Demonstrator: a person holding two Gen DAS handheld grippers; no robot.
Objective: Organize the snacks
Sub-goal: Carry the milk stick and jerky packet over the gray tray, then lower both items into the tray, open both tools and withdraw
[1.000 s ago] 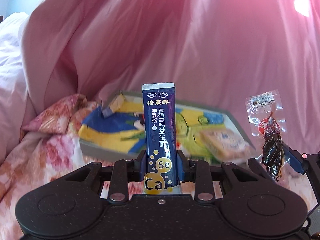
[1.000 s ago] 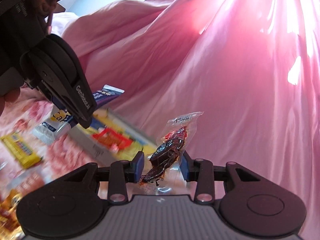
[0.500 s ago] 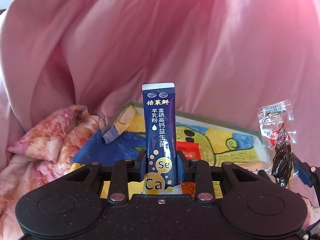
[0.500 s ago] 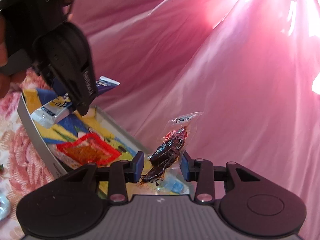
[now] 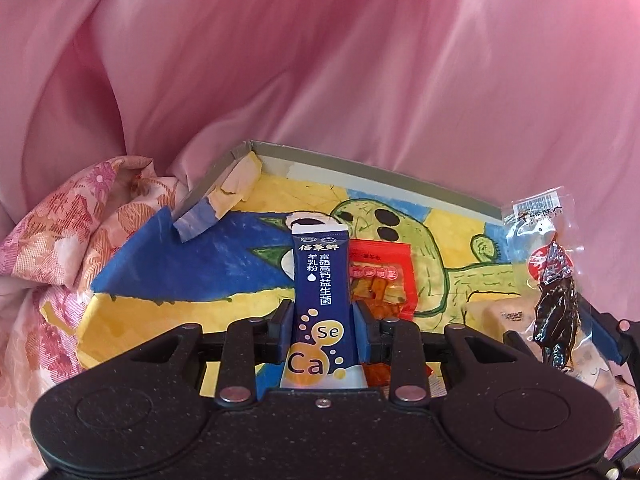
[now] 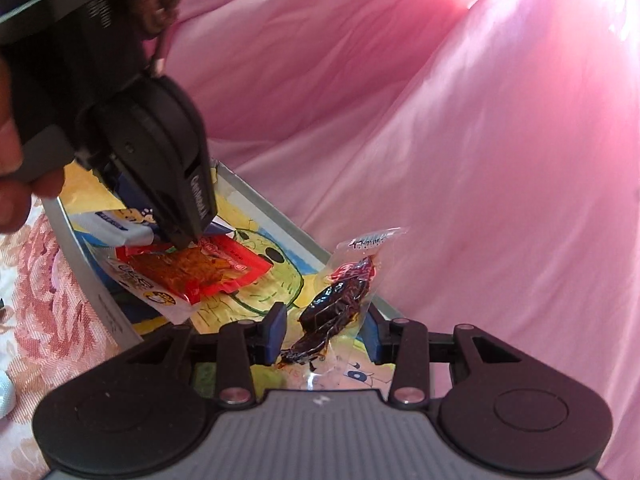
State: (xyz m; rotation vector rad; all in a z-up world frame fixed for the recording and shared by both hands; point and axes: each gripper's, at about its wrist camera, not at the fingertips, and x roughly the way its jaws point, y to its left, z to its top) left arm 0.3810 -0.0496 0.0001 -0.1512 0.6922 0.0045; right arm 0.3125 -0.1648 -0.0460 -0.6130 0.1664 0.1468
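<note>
Box [image 5: 372, 168] rim clear ahead. Left gripper [image 5: 322, 320] pinches blue sachet [image 5: 322, 280] upright over it. Right gripper [image 6: 326, 330] jaws have just been opening; dark snack packet [image 6: 340, 304] between, apparently loose.

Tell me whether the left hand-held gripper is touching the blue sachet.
Touching. The left wrist view shows the left hand-held gripper with both pads pressed against the blue sachet, holding it upright over the box.

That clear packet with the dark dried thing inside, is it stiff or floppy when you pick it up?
Probably a bit of both. The clear packet stands up between the right tool's blue pads, so its dark filling likely stiffens it. Its empty film top looks crinkled and thin, so that part would probably flop. It seems light, and the glossy film may be slippery.
</note>
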